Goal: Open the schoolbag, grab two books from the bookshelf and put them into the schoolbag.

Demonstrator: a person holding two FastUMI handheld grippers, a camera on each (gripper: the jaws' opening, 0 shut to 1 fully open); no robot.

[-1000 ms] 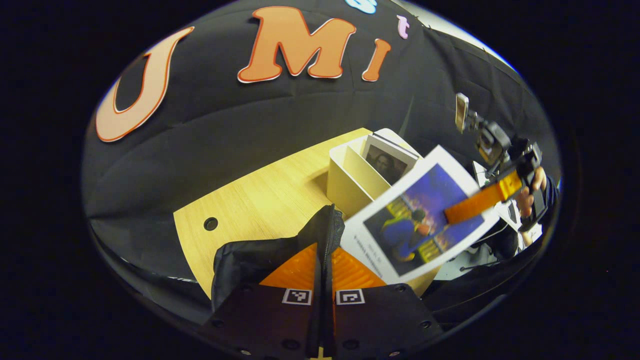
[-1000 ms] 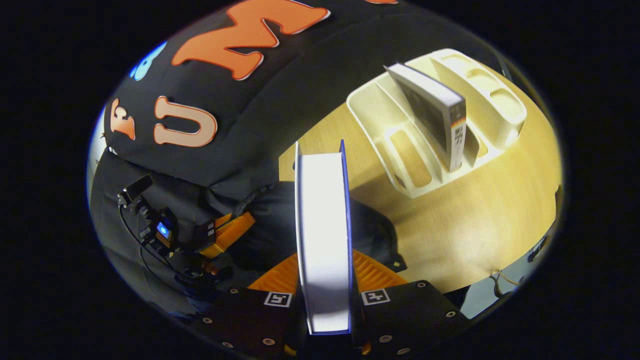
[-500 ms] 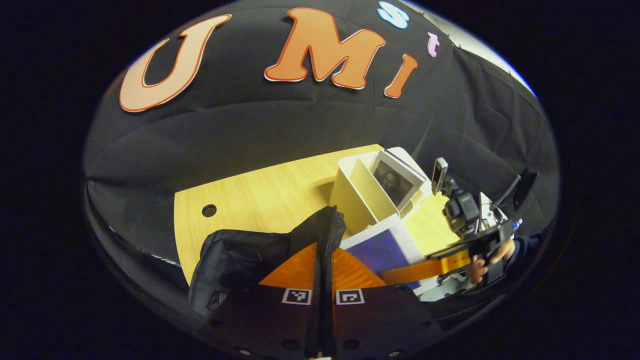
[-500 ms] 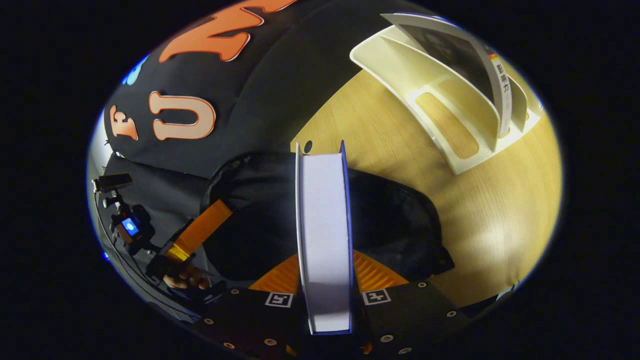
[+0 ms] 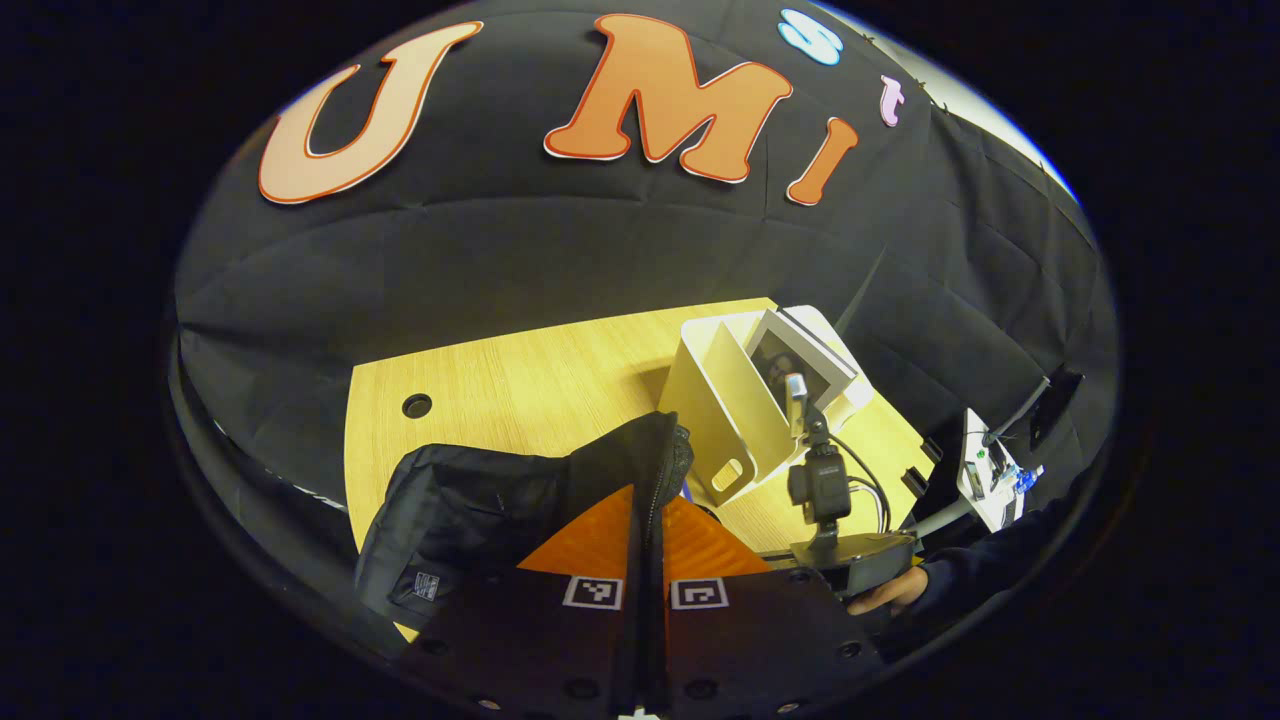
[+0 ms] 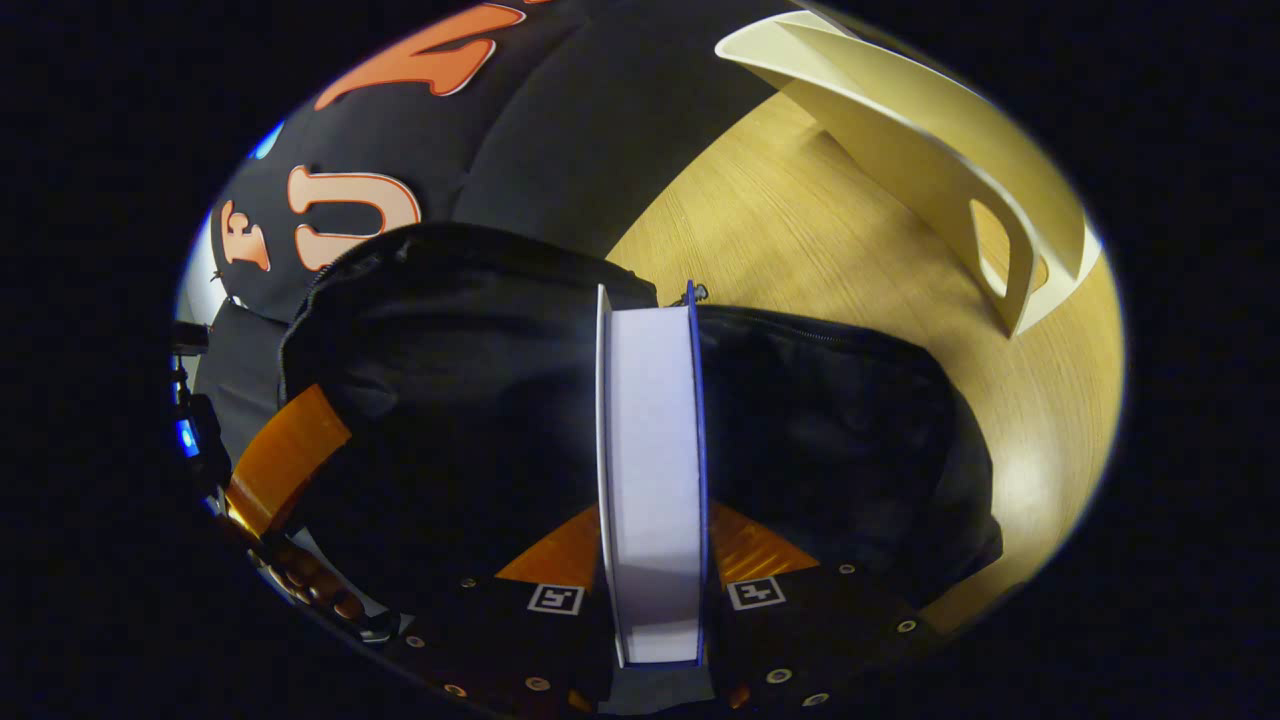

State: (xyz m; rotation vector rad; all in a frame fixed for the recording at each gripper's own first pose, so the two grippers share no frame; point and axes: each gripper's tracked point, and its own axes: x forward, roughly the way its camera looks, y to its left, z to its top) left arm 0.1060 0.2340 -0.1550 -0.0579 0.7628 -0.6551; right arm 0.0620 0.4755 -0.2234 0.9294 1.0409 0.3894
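At the bottom centre of the right gripper view, your right gripper [image 6: 655,560] is clamped on a book [image 6: 650,480], one finger on each cover, page edge facing the camera. Its long axis runs straight up the frame, pointing into the dark mouth of the schoolbag [image 6: 850,430] just behind. You look to be at the insertion step for this book; next, lower it along that axis and let go. Low in the left gripper view, your left gripper [image 5: 648,560] pinches the bag's zippered rim, holding it open. Farther off, on the wooden table [image 5: 520,380], the bookshelf [image 5: 735,400] holds another book [image 5: 790,350], leaning.
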